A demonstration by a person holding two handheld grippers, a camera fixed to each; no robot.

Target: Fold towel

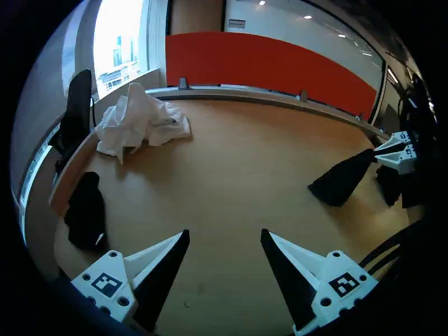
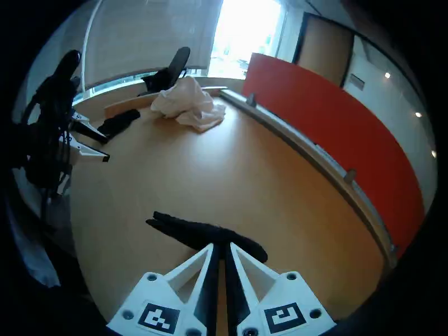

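Note:
A black cloth (image 2: 207, 232) lies stretched on the wooden table (image 2: 224, 168), and my right gripper (image 2: 221, 249) is shut on its near end. In the left gripper view the same cloth (image 1: 341, 179) hangs as a dark wedge from the right gripper (image 1: 378, 154) at the far right. My left gripper (image 1: 224, 235) stands open over bare table with nothing between its fingers; in the right gripper view it (image 2: 106, 148) is at the left edge, held by a hand. A crumpled white towel pile (image 1: 140, 120) (image 2: 187, 103) lies at the table's far corner.
A second black cloth (image 1: 84, 210) (image 2: 120, 122) lies at the table's edge near the white pile. A black office chair (image 1: 75, 117) (image 2: 171, 70) stands beyond that corner by the window. A red partition (image 1: 269, 64) (image 2: 336, 129) runs along the table's far side.

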